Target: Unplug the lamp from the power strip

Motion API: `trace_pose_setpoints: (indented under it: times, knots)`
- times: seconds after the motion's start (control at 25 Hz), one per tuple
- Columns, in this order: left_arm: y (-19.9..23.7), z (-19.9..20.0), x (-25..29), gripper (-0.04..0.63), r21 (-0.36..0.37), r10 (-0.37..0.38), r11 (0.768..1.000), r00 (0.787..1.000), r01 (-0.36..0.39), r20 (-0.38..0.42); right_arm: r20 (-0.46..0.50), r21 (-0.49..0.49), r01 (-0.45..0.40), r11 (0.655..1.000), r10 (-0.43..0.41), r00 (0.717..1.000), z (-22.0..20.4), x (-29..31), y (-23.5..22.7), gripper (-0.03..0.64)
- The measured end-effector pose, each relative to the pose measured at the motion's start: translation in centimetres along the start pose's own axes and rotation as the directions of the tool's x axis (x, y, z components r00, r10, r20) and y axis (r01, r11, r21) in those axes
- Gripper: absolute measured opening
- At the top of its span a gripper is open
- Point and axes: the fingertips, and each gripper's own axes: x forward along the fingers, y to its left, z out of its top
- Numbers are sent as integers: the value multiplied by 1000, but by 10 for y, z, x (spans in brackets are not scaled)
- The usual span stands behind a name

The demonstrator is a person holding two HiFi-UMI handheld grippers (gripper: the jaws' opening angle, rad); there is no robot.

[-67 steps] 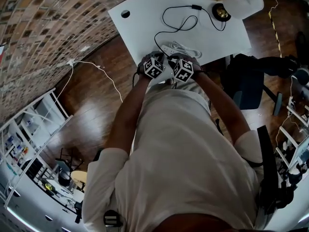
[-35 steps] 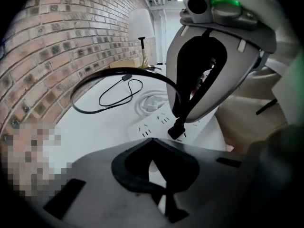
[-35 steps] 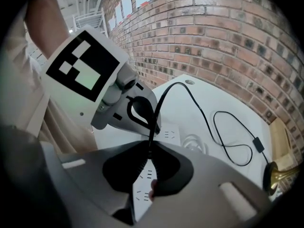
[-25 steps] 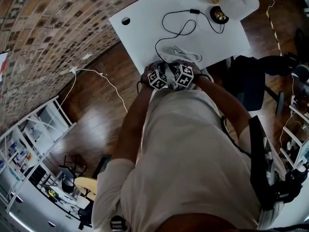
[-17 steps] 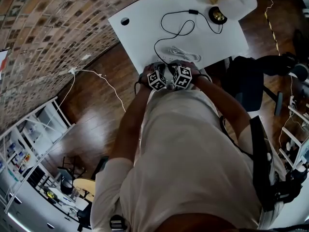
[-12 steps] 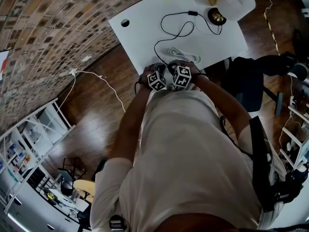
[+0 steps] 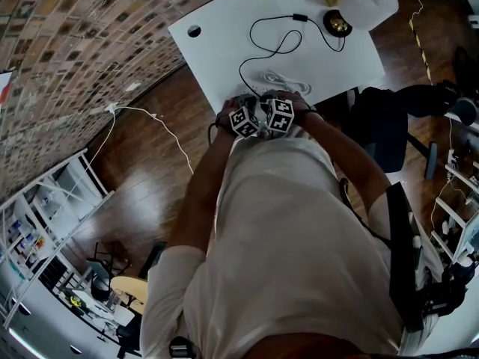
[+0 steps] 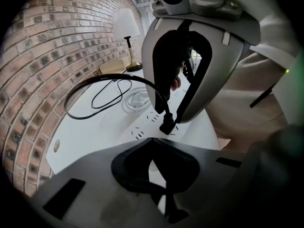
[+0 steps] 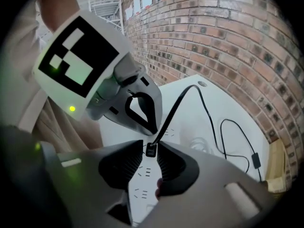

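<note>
Grippers closer: right gripper (image 9: 151,147) opening jaws round the plug (image 8: 166,125).
My left gripper (image 8: 156,175), near-shut, pins power strip (image 9: 142,186) — pull straight.

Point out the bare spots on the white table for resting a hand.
Free: between the cable hole and the black cord's loop; also between that cord and the table's right edge. Crowded: the near edge, around the power strip and its white cable.

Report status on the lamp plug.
Right gripper jaws opening round the plug, no grip. Left gripper shut, tip on the power strip. Plug looks seated in its socket. Nothing in the way.
</note>
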Motion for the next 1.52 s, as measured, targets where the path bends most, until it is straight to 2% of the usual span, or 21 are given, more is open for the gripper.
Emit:
trace_pose_setpoints:
  times: [0.2, 0.52, 0.88, 1.16, 1.52]
  knots:
    - [-1, -1, 0, -12, 20, -4, 1000, 1000, 4, -25, -42, -7, 22, 1000, -22, 999, -10, 15, -1, 58]
    - [0, -3, -4, -12, 23, -48, 999, 999, 48, -10, -46, -16, 13, 1000, -14, 999, -5, 20, -3, 57]
    - [-2, 4, -3, -12, 83, -30, 996, 999, 31, -15, -45, 12, -3, 1000, 3, 999, -9, 16, -3, 54]
    - [-3, 4, -4, -12, 70, -35, 997, 999, 36, -14, -20, 40, 8, 999, -7, 1000, -10, 15, -3, 52]
    - [-4, 3, -2, -14, 76, -8, 997, 1000, 10, -28, -34, 56, 2, 998, 0, 999, -9, 15, -3, 51]
